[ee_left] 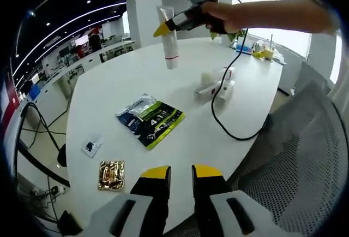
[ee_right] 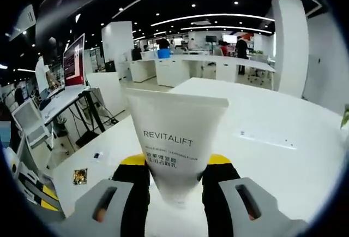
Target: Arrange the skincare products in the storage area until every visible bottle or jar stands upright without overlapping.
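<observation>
My right gripper [ee_right: 175, 166] is shut on a white REVITALIFT tube [ee_right: 175, 138], whose flat crimped end points up in the right gripper view. In the left gripper view the same tube [ee_left: 170, 37] hangs above the round white table [ee_left: 120, 84], held by the right gripper [ee_left: 166, 25] in a person's hand [ee_left: 218, 16]. Several small white skincare bottles and jars [ee_left: 215, 83] lie and stand together on the table's far right part. My left gripper [ee_left: 180, 172] hovers low over the near table edge, its yellow-tipped jaws slightly parted with nothing between them.
A dark sachet pack with green print [ee_left: 150, 119] lies mid-table. A gold foil packet [ee_left: 111, 175] and a small clear packet [ee_left: 91, 146] lie near the left edge. A black cable [ee_left: 218, 111] runs across the right side. A mesh chair [ee_left: 305, 155] stands at the right.
</observation>
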Available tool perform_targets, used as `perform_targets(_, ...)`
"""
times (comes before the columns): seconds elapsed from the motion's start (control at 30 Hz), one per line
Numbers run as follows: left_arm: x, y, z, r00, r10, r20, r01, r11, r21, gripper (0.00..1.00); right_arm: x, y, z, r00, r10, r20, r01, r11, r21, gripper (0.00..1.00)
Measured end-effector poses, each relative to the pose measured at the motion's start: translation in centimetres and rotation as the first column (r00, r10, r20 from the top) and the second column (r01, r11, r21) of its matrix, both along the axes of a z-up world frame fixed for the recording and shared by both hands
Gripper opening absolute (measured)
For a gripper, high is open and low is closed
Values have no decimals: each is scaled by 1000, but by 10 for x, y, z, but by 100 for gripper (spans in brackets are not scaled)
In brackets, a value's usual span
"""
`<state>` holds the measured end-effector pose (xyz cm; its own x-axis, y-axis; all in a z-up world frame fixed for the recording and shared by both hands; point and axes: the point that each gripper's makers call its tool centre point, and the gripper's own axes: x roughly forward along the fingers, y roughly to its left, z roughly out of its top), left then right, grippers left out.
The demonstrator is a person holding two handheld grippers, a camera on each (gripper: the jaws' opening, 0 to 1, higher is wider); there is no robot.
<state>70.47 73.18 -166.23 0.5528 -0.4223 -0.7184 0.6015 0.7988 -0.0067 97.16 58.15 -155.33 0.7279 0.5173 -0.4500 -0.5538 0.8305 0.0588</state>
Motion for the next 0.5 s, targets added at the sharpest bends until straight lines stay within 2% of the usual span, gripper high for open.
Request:
perform_targets(0.1, -3, -1, -1, 1000, 7, -9, -7, 1000, -5, 16, 5, -2, -2, 1000, -14, 2, 14, 1000, -11, 34)
perform_targets(0.17, -7, -7, -2, 999, -46, 1, 46, 999, 22, 16, 6, -4, -2, 1000, -30, -3, 30, 1000, -6, 34)
perform_targets(0.5, -10, -9, -6, 999, -43, -30, 43, 999, 7, 16, 10, -16, -4, 996, -82, -47, 81, 997, -20, 34)
